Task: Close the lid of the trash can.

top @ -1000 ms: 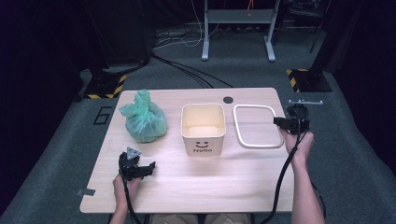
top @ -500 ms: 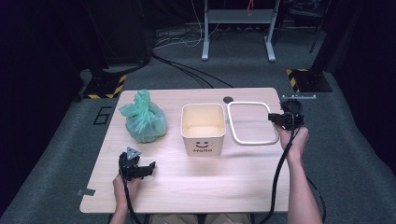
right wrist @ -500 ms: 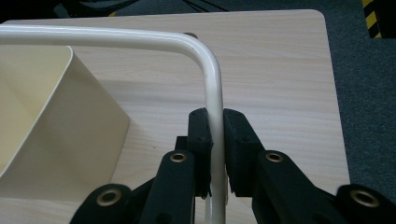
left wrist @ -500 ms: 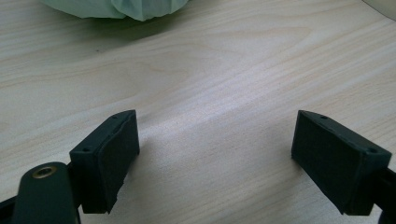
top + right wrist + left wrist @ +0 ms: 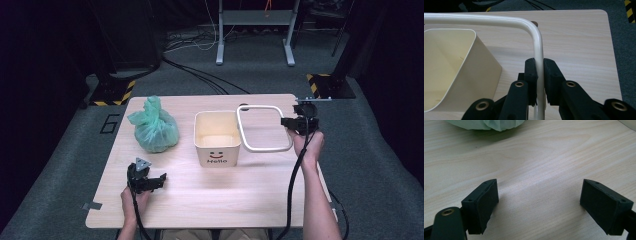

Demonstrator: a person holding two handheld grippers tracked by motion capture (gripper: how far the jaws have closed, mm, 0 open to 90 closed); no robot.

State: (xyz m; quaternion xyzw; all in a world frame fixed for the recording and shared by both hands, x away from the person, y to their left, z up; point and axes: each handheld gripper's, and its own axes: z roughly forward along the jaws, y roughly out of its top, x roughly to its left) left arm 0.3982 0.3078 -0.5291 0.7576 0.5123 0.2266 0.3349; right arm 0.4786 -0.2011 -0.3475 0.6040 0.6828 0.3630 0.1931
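Frame (image 5: 264, 128) level, long axis front-back; R fingers (image 5: 539, 77) clamped on its edge; L fingers (image 5: 540, 202) released

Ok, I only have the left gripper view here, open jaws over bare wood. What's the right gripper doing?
Observer: The right gripper is shut on the white frame, pinching the tube on its right side.
Operator: Where's the frame relative to the bin?
Observer: Right of the cream bin; in the high view its left side overlaps the bin's right rim.
Operator: And that green at my top edge?
Observer: A knotted green bag, left of the bin.
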